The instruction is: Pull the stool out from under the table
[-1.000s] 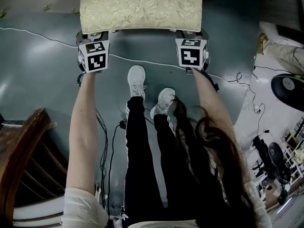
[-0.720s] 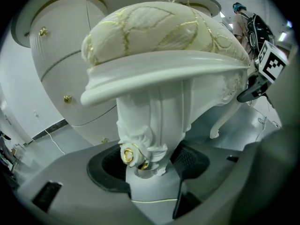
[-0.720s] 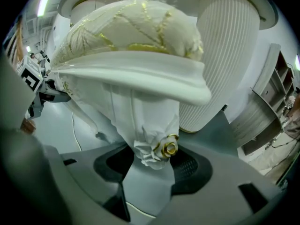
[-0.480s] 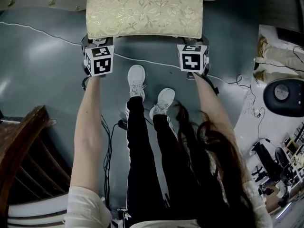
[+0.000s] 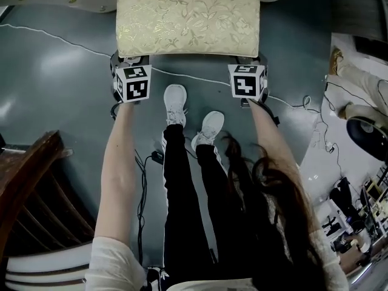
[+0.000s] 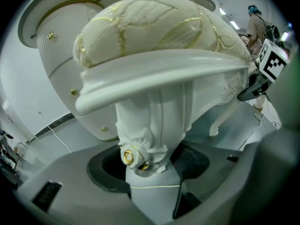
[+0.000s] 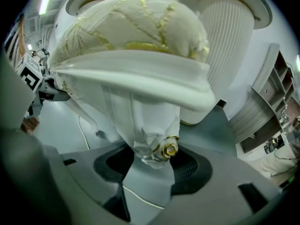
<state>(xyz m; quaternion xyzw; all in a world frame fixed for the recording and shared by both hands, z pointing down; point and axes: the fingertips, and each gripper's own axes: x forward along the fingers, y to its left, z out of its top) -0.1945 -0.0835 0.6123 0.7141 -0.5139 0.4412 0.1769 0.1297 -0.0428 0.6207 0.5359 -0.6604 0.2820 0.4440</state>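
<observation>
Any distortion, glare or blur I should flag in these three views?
Left gripper view: heavy fisheye, the stool bulges, corners go dark. Right gripper view: same bending, foreground soft. Head view: sharp, with pale glare patches on the floor.

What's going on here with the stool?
A person stands facing the cushioned stool, one gripper in each hand. The left gripper is closed on the near leg on its side, the right gripper on the other near leg, both just under the seat. The white table stands right behind the stool, whose cushion shows in the open.
</observation>
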